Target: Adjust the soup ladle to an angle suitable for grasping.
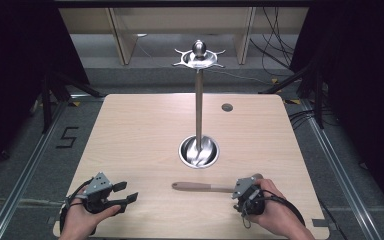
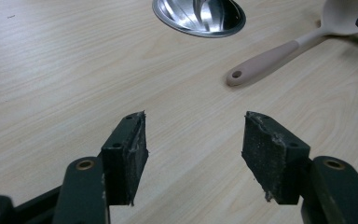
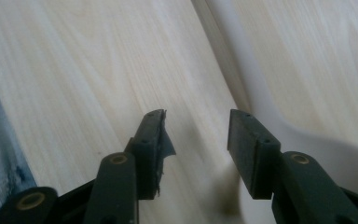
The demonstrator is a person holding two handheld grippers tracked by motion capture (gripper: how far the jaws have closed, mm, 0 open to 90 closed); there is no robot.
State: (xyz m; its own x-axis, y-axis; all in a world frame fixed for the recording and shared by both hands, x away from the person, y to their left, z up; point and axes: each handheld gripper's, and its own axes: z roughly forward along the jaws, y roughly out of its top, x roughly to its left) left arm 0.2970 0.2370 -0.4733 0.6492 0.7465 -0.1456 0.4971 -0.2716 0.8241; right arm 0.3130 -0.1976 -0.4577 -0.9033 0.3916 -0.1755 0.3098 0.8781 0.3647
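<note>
Lying near the counter's (image 1: 130, 130) front edge, the silicone spoon (image 1: 205, 187) is stretched left-to-right with its bowl beneath the right tongs (image 1: 241, 192), held wide and empty like the farther left tongs (image 1: 125, 192).

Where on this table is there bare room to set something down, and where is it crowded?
Free: the table's left half, and the far right strip beyond the stand's base, apart from a small grey disc. Crowded: the near edge, where the spoon lies between the left gripper and right gripper.
</note>
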